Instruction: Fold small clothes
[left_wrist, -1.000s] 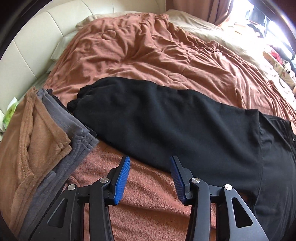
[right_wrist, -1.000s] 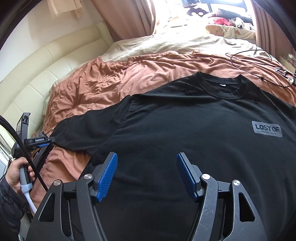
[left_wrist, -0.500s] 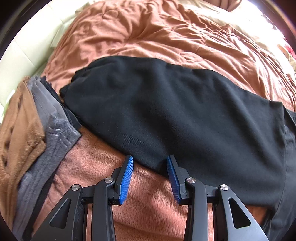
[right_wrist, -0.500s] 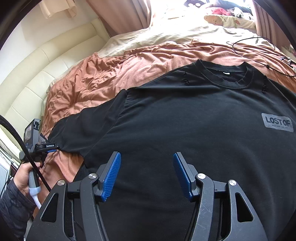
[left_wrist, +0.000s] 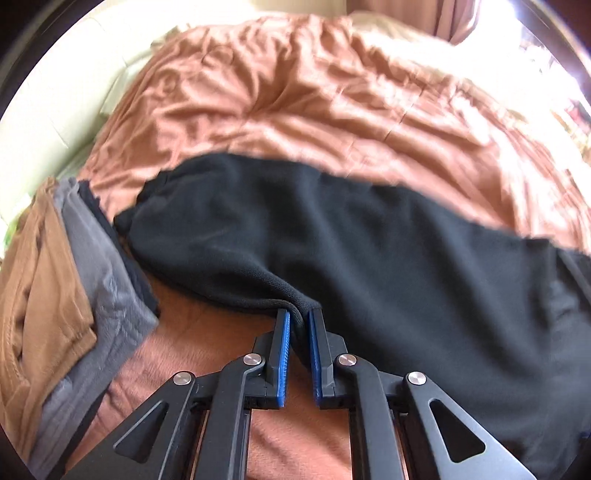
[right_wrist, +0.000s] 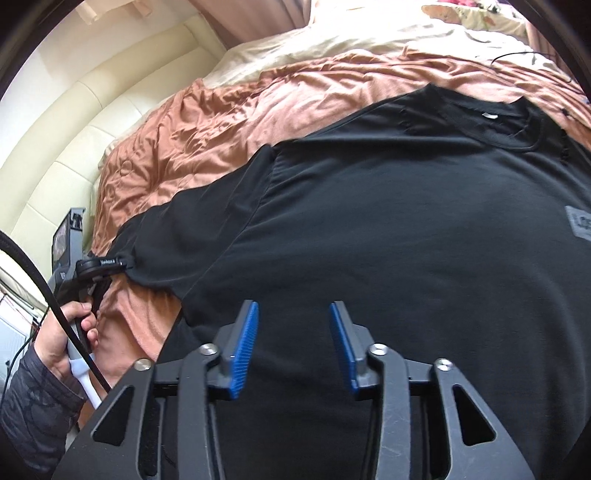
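A black T-shirt (right_wrist: 406, 229) lies spread flat on the bed, collar (right_wrist: 491, 122) toward the far side and a grey logo patch (right_wrist: 580, 227) at the right. Its long left sleeve (left_wrist: 332, 236) stretches across the left wrist view. My left gripper (left_wrist: 298, 314) is shut on the sleeve's near hem, with black cloth bunched between the blue pads. From the right wrist view the left gripper (right_wrist: 120, 263) shows at the sleeve end, a hand (right_wrist: 66, 332) on its handle. My right gripper (right_wrist: 293, 308) hangs open over the shirt's lower body, nothing between its fingers.
A rust-brown duvet (left_wrist: 314, 103) covers the bed, with a cream sheet (right_wrist: 332, 40) beyond it. Folded brown and grey clothes (left_wrist: 62, 295) are stacked at the left. A cream padded headboard (right_wrist: 88, 110) runs along the left. A black cable (right_wrist: 532, 55) lies at far right.
My left gripper moved forward to the sleeve's hem and shut on it. My right gripper stayed open and dropped closer to the shirt body.
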